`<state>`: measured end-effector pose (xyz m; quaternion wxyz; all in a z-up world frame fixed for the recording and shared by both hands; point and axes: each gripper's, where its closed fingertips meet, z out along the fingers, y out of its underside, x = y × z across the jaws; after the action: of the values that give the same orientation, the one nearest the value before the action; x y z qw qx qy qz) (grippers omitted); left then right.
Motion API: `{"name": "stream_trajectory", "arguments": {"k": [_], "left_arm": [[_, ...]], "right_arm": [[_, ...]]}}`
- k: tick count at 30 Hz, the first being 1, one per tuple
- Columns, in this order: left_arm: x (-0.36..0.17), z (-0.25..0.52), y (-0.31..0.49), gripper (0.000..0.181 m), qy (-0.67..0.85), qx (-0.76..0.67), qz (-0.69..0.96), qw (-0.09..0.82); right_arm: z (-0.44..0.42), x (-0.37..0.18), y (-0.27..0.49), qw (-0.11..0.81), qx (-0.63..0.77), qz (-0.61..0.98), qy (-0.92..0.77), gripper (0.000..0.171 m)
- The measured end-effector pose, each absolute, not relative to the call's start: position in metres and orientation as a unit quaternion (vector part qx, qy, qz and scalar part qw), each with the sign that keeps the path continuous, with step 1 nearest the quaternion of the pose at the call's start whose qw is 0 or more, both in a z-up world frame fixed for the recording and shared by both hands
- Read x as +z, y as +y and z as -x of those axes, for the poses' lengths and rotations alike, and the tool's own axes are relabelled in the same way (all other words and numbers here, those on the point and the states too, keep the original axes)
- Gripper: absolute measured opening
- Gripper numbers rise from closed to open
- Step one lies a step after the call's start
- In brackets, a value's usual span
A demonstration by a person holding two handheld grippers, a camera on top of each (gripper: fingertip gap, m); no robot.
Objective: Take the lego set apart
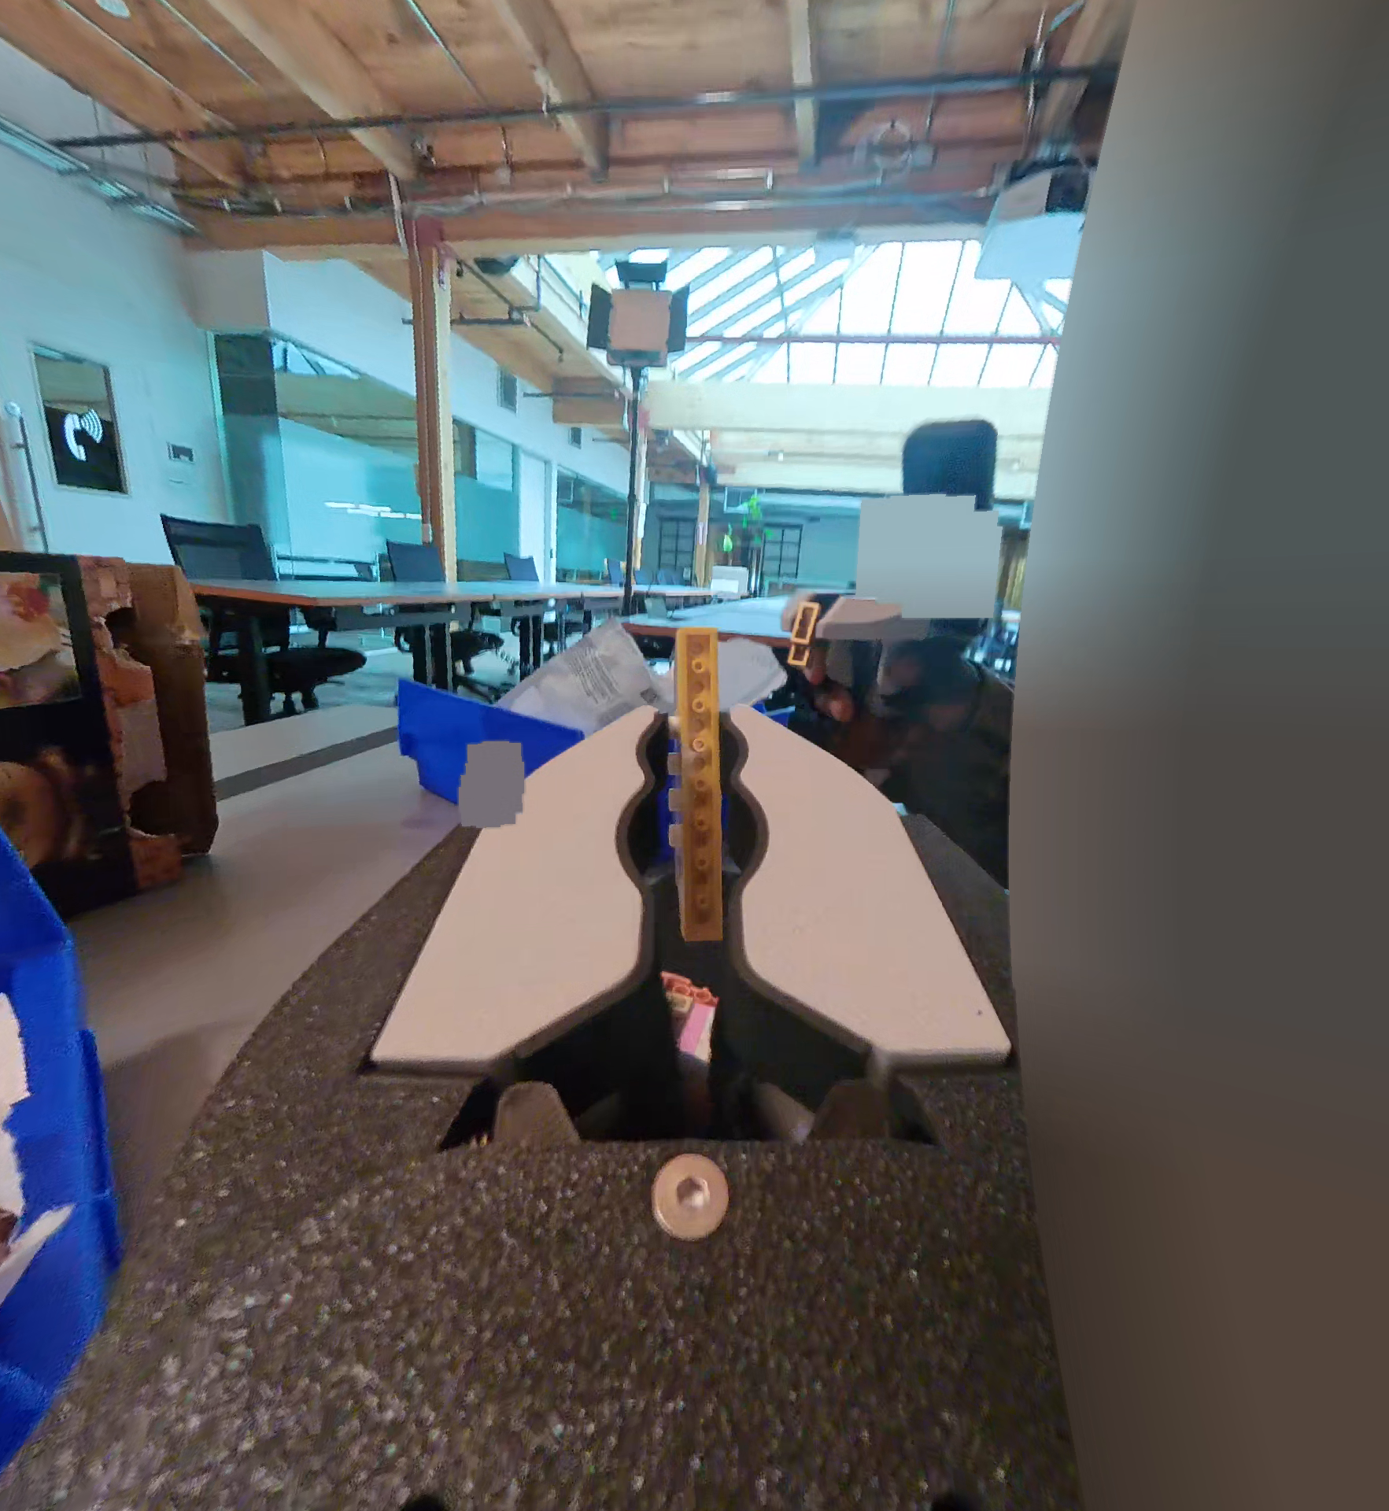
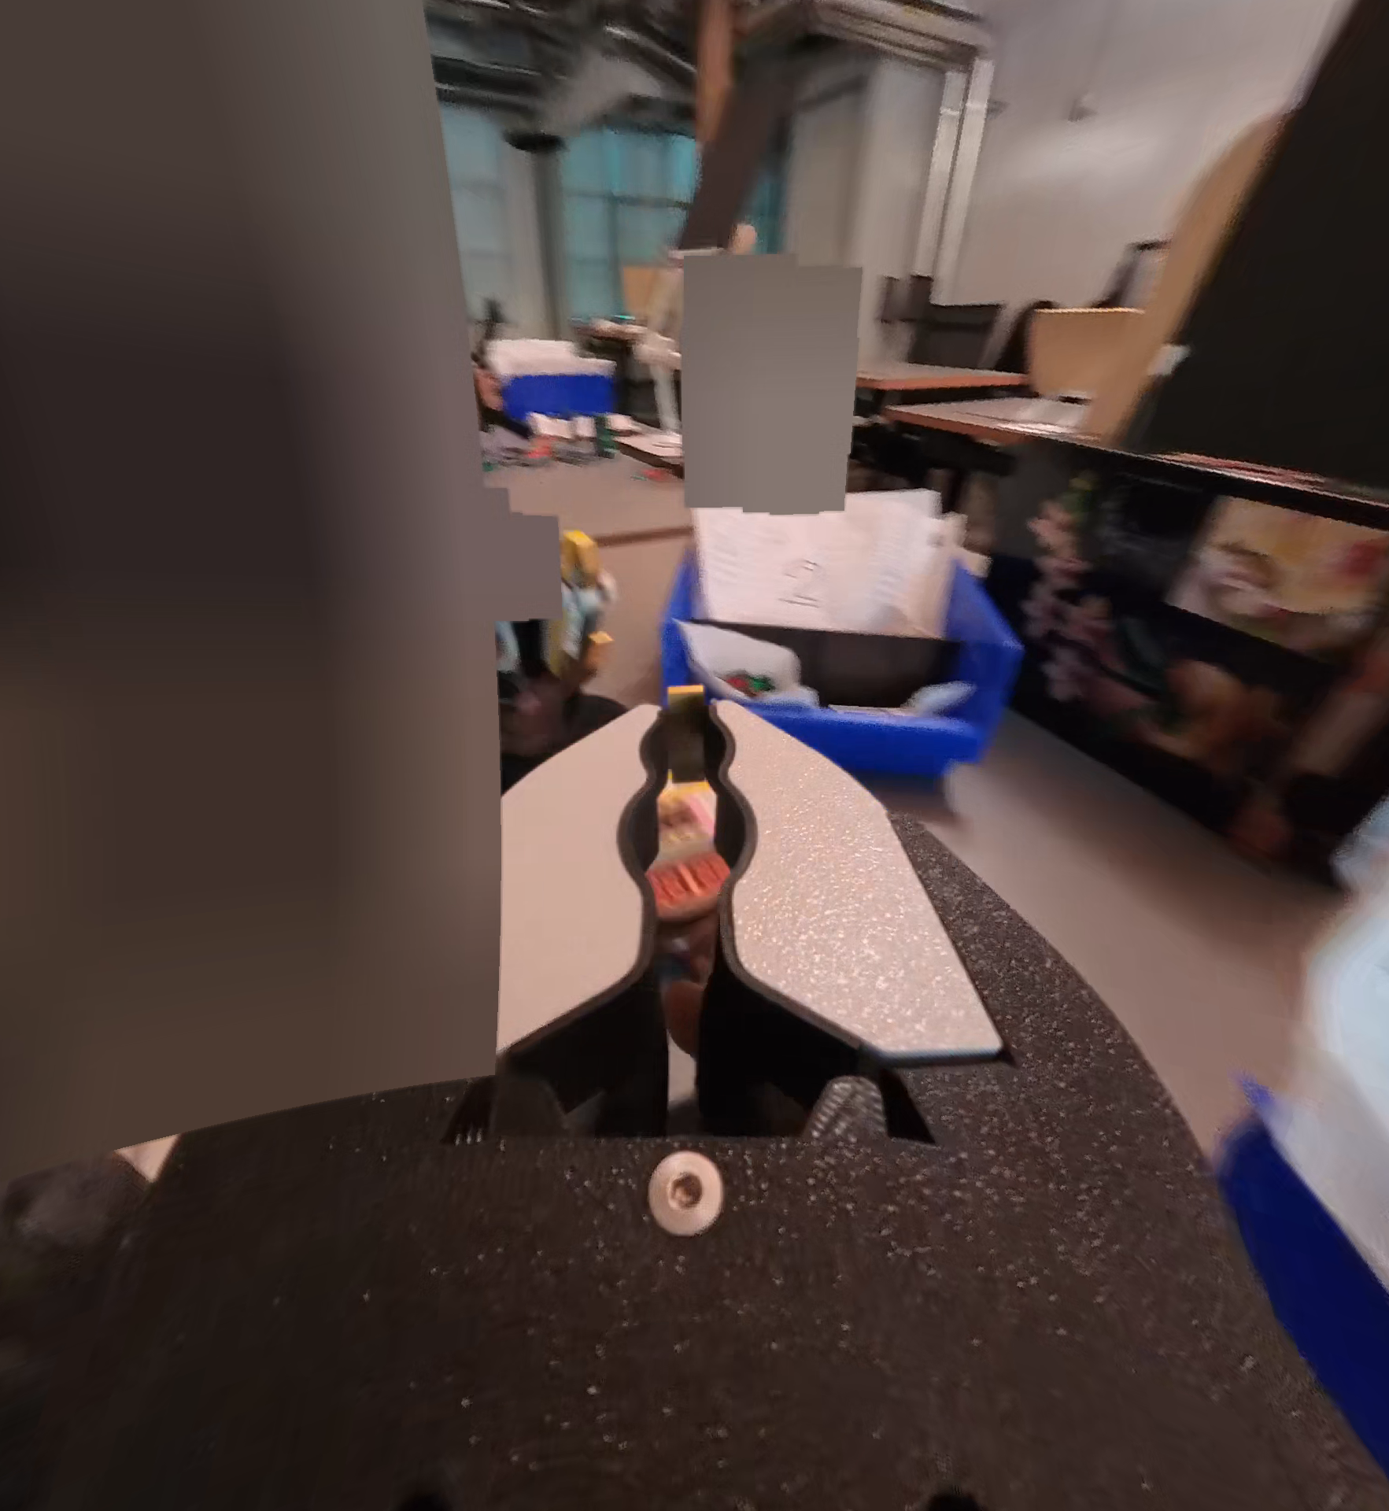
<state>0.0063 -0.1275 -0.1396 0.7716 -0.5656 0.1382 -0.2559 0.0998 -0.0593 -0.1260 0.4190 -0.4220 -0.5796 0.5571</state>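
Observation:
In the left wrist view my left gripper (image 1: 695, 718) is shut on a long yellow lego plate (image 1: 699, 818) that stands upright between the grey fingers (image 1: 560, 883) and sticks out past their tips. Red and pink lego pieces (image 1: 689, 1014) show below it, deep in the gap. In the right wrist view, which is blurred, my right gripper (image 2: 684, 713) is shut on a small lego assembly. Its yellow piece (image 2: 684, 736) sits at the tips, with a pink piece (image 2: 681, 818) and a red piece (image 2: 687, 891) behind it. I cannot tell whether both grippers hold the same assembly.
A blue bin (image 1: 445, 728) with plastic bags stands ahead of the left gripper and another blue bin (image 1: 12, 1022) is at its near left. A flower-printed box (image 1: 61, 719) stands at the left. In the right wrist view there is a blue bin (image 2: 993, 646) with papers, the printed box (image 2: 1247, 646) and a small colourful lego figure (image 2: 584, 597). The tips of one gripper are about 12 cm away from the tips of the other.

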Motion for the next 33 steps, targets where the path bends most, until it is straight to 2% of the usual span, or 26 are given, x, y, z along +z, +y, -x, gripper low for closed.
{"name": "stream_trajectory", "arguments": {"k": [3, 9, 16, 18, 21, 24, 26, 30, 32, 33], "left_arm": [[-0.137, -0.002, -0.130, 0.011, 0.118, -0.296, 0.548, 0.774], [-0.134, 0.006, -0.132, 0.011, 0.090, -0.326, 0.529, 0.778], [-0.139, 0.008, -0.129, 0.011, 0.080, -0.329, 0.537, 0.773], [-0.138, 0.006, -0.130, 0.011, 0.086, -0.331, 0.535, 0.772], [-0.140, 0.005, -0.129, 0.011, 0.086, -0.330, 0.539, 0.770], [-0.141, 0.004, -0.128, 0.011, 0.085, -0.327, 0.542, 0.769], [-0.142, 0.005, -0.127, 0.011, 0.083, -0.325, 0.544, 0.769], [-0.142, 0.006, -0.127, 0.011, 0.081, -0.327, 0.543, 0.770], [-0.143, 0.005, -0.127, 0.011, 0.082, -0.328, 0.545, 0.767], [-0.143, 0.004, -0.127, 0.011, 0.083, -0.328, 0.547, 0.766]], "right_arm": [[-0.144, -0.118, -0.010, 0.464, 0.543, 0.499, -0.491, 0.007], [-0.200, -0.106, 0.057, 0.478, 0.644, 0.548, -0.236, 0.007], [-0.206, -0.112, 0.068, 0.489, 0.636, 0.559, -0.211, 0.007], [-0.206, -0.118, 0.076, 0.509, 0.594, 0.581, -0.225, 0.007], [-0.209, -0.128, 0.104, 0.558, 0.460, 0.639, -0.262, 0.007], [-0.203, -0.152, 0.126, 0.522, 0.358, 0.711, -0.307, 0.010], [-0.200, -0.157, 0.133, 0.520, 0.318, 0.725, -0.322, 0.027], [-0.201, -0.161, 0.139, 0.538, 0.248, 0.730, -0.340, 0.032], [-0.201, -0.166, 0.141, 0.538, 0.214, 0.734, -0.355, 0.046], [-0.200, -0.165, 0.139, 0.540, 0.217, 0.730, -0.358, 0.046]]}}
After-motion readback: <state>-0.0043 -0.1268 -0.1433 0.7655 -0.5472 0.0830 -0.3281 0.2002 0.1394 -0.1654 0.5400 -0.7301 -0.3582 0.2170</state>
